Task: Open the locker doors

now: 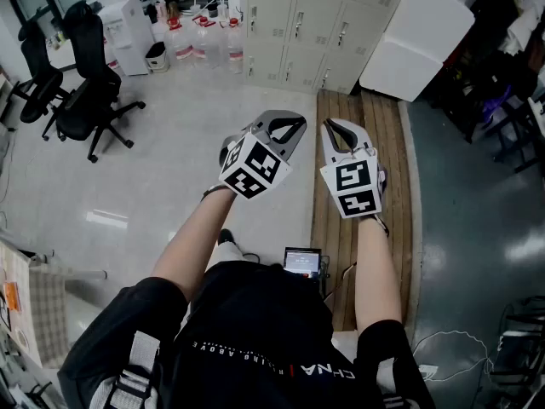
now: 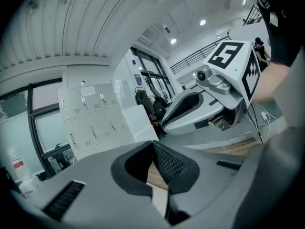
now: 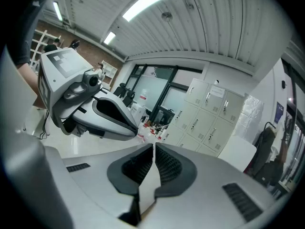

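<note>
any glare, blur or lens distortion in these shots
Head view: sharp, with white glare patches on the glossy floor. Left gripper view: heavy fisheye with black corners, so the lockers look bowed and tilted. Right gripper view: same fisheye, and the ceiling light is blown out white.

I see a pale glossy floor (image 1: 196,118) on my left, a strip of wooden planks (image 1: 387,126) running ahead, and darker flooring (image 1: 464,194) to the right. On it stand the lockers (image 1: 315,24) at the far end, black office chairs (image 1: 89,92), clear bottles (image 1: 204,41) and a small lit screen (image 1: 302,261)
</note>
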Available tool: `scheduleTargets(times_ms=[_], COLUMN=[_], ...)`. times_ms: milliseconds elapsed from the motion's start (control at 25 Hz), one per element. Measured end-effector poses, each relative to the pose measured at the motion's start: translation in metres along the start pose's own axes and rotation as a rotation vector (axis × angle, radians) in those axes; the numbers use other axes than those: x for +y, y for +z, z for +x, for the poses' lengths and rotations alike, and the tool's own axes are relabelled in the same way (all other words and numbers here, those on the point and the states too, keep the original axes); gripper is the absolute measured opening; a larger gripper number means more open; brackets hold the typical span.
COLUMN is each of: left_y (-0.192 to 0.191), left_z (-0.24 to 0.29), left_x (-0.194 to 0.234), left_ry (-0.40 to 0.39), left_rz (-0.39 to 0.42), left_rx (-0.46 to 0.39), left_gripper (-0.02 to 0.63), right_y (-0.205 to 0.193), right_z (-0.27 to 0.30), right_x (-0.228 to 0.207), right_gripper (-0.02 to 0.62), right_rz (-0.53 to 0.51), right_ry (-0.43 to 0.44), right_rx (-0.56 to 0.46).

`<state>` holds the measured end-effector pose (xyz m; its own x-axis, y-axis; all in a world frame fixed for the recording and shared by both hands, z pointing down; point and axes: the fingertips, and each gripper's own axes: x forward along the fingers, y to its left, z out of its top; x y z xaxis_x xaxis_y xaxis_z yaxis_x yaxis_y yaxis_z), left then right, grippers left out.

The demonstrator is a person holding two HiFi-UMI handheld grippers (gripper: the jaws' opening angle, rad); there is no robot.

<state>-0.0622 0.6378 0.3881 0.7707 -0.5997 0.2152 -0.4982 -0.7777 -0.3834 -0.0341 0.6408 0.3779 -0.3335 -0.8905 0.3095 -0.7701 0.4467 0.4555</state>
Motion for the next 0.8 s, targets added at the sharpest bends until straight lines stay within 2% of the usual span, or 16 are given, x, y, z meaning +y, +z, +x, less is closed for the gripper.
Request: scheduleTargets(times_ms=[480, 640, 800], left_y=[-0.008, -0.008, -0.007], left_z=[0.017, 0.026, 0.033], left_x=[-0.002, -0.003, 0.0], left_ry=[-0.023, -0.031, -0.036], left_rz=[-0.024, -0.03, -0.058], left_rx=[-0.01, -0.009, -0.019], left_gripper=[0.018, 0.018, 0.018], right_y=[-0.012, -0.012, -0.012], right_z=[0.011, 0.012, 0.014], right_x=[-0.009, -0.015, -0.012], right_gripper=[0.041, 0.041, 0.041], right_rz=[0.049, 0.072, 0.081], right_ry=[-0.016, 0.001, 0.063], right_rx=[-0.016, -0.051, -0.049])
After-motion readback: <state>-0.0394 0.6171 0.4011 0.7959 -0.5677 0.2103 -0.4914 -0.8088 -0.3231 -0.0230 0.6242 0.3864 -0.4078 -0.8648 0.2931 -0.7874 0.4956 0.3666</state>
